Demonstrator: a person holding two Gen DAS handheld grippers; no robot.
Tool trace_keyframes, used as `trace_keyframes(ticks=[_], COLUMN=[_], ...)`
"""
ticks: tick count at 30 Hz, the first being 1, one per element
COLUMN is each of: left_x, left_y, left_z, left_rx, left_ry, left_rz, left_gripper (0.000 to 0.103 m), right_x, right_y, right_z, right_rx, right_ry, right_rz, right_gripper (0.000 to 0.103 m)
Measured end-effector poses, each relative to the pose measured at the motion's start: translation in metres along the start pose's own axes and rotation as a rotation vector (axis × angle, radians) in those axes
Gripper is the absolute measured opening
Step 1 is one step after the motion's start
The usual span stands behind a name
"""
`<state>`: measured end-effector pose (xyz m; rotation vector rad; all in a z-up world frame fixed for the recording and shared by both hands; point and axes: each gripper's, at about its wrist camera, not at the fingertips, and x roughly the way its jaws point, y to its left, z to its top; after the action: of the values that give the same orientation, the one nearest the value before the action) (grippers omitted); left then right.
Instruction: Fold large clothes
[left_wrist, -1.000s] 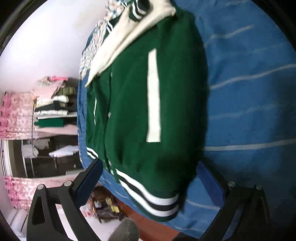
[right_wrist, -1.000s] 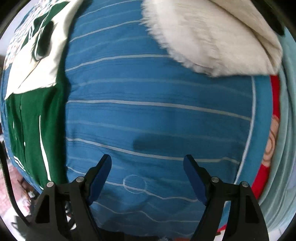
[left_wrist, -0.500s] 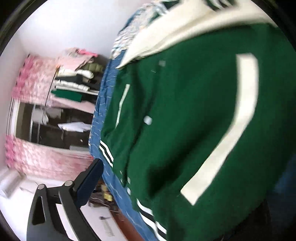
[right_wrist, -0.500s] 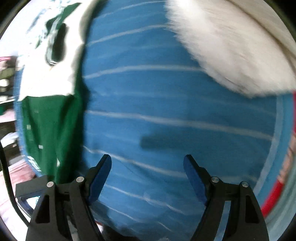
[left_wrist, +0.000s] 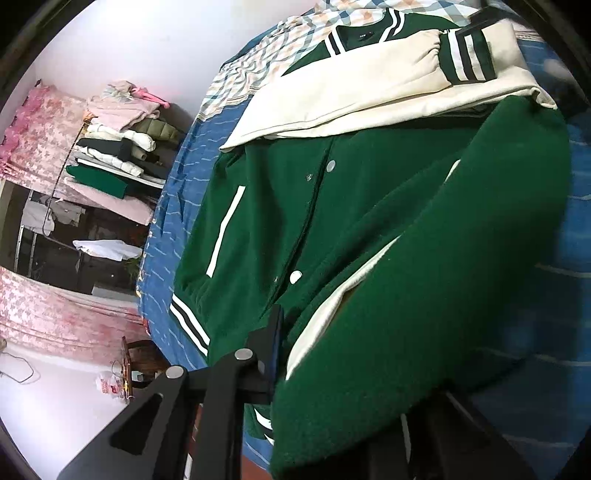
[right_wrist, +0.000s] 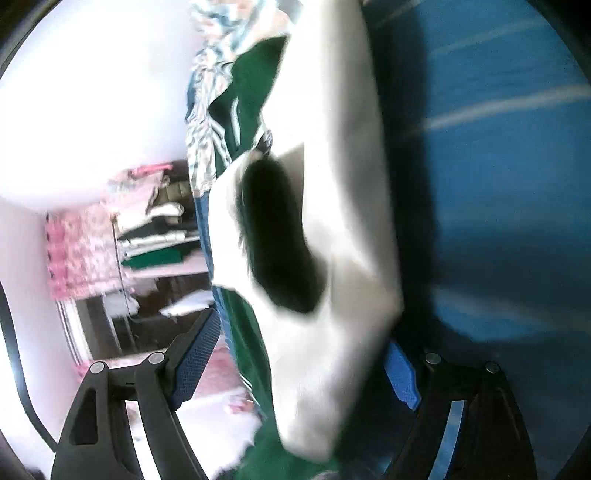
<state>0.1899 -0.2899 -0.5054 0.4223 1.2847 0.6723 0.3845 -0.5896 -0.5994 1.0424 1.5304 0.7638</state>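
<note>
A green varsity jacket (left_wrist: 295, 206) with cream sleeves (left_wrist: 354, 92) lies on a blue striped bedspread (left_wrist: 554, 424). My left gripper (left_wrist: 332, 376) is shut on the jacket's right hem, and the green cloth bulges over its right finger, which is hidden. In the right wrist view the cream sleeve (right_wrist: 351, 221) with its dark cuff opening fills the middle, between the spread blue pads (right_wrist: 195, 354) of my right gripper (right_wrist: 295, 365), which is open around the cloth. The view is blurred by motion.
A checked cloth (left_wrist: 258, 62) lies at the bed's far end. Shelves with stacked folded clothes (left_wrist: 122, 147) stand by a pink curtain (left_wrist: 37, 147) left of the bed. A wooden chair (left_wrist: 136, 362) stands on the floor near the bed's edge.
My left gripper closed on the jacket's hem and lifted it. My right gripper swung left from bare bedspread to the cream sleeve, still open.
</note>
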Motion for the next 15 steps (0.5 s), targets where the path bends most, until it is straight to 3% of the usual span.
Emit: trace_keyframes(ticks=[2, 3, 4, 7, 10, 15], left_x=[0.002, 0.002, 0.004, 0.006, 0.006, 0.011], left_y=[0.005, 0.006, 0.009, 0.025, 0.052, 0.113], left_z=[0.002, 0.002, 0.003, 0.005, 0.008, 0.016], left_rx=[-0.01, -0.01, -0.016, -0.041, -0.078, -0.133], left_ry=[0.008, 0.01, 0.017, 0.039, 0.055, 0.071], left_rz=[-0.026, -0.032, -0.047, -0.119, -0.207, -0.348], left_gripper=[0.017, 0.017, 0.017, 0.017, 0.017, 0.018], right_x=[0.011, 0.014, 0.014, 0.003, -0.003, -0.006], right_y=[-0.003, -0.003, -0.001, 0.012, 0.048, 0.145], right_z=[0.011, 0.015, 0.016, 0.012, 0.005, -0.013], right_rx=[0.044, 0.068, 0.084, 0.099, 0.066, -0.026], right_ry=[0.023, 0.017, 0.008, -0.021, -0.052, -0.1], right_rz=[-0.009, -0.022, -0.053, -0.107, -0.175, -0.242], right_gripper=[0.082, 0.072, 0.05, 0.024, 0.018, 0.016])
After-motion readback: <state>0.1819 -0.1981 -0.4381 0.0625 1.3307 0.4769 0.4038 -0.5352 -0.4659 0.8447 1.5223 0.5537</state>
